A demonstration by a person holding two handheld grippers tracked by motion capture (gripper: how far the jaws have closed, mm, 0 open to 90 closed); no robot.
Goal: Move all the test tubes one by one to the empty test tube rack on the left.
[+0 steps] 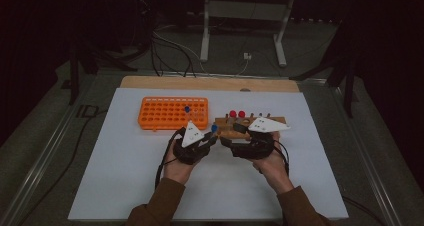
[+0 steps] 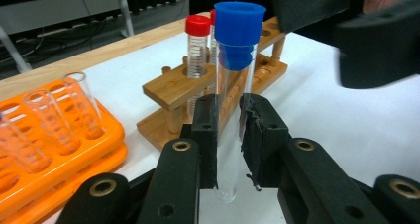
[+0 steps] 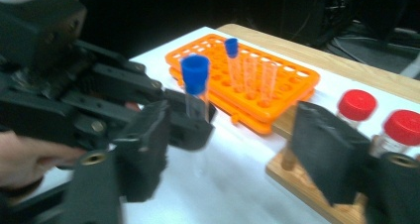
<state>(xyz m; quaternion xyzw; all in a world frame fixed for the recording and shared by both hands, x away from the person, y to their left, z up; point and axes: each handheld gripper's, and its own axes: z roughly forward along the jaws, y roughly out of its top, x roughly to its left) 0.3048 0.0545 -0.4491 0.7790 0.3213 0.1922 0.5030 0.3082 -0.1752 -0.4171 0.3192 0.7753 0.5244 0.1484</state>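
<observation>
My left gripper (image 2: 229, 105) is shut on a clear test tube with a blue cap (image 2: 239, 28) and holds it upright above the white sheet. In the high view the tube (image 1: 214, 128) is just left of the wooden rack (image 1: 225, 122). Beside it my right gripper (image 3: 233, 130) stands open, its jaws wide on either side of the tube (image 3: 195, 75) without touching it. The wooden rack (image 2: 168, 87) holds two red-capped tubes (image 3: 356, 105). An orange rack (image 1: 170, 113) behind the left gripper (image 1: 212, 136) carries one blue-capped tube (image 3: 231, 50) and some uncapped ones.
A white sheet (image 1: 125, 176) covers the table, with a wooden board edge (image 1: 210, 82) along the back. Cables trail from both grippers toward the person's sleeves. Behind the table stand a metal frame (image 1: 240, 11) and loose floor cables.
</observation>
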